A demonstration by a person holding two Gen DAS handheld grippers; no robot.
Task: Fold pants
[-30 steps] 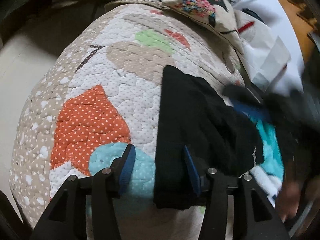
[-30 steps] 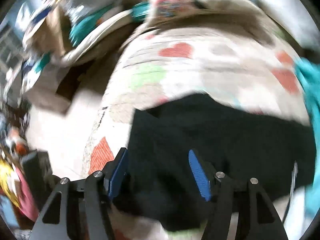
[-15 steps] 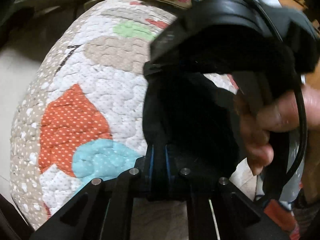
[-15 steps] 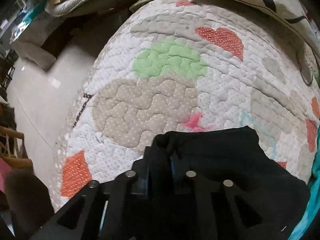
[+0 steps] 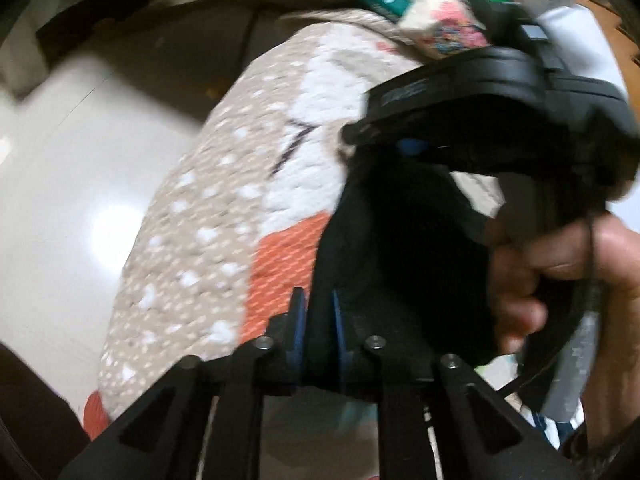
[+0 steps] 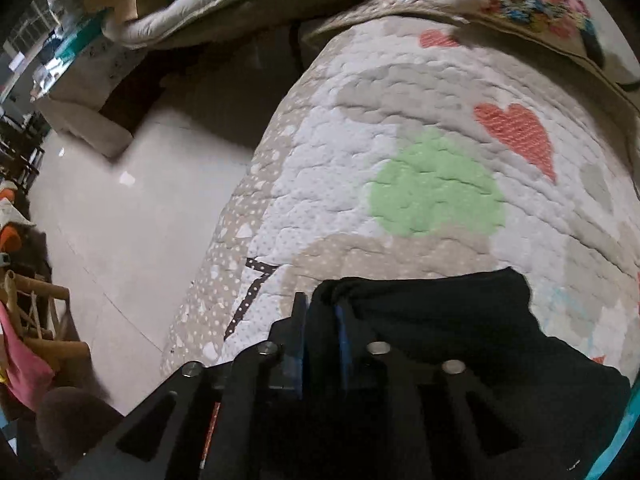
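At the lower centre of both views, the black pants (image 6: 460, 320) on the quilted bed cover (image 6: 400, 140) are clenched by the left tongs (image 5: 317, 320) and right tongs (image 6: 320, 328), whose jaws are opening slightly, the cloth stretching rightward.

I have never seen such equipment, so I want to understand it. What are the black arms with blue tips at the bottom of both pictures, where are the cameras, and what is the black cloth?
There is no robot. A person holds one hand tool in each hand, and each tool is a gripper with two fingers and blue pads. A small wide-angle camera sits on each tool and looks along its fingers, so each picture shows its own fingers at the bottom.

In the left camera picture, the left gripper has black pants between its pads. The person's hand holds the right tool. In the right camera picture, the right gripper pinches another part of the pants; both sets of jaws are easing open slightly.

The pants lie on a quilt with coloured hearts.
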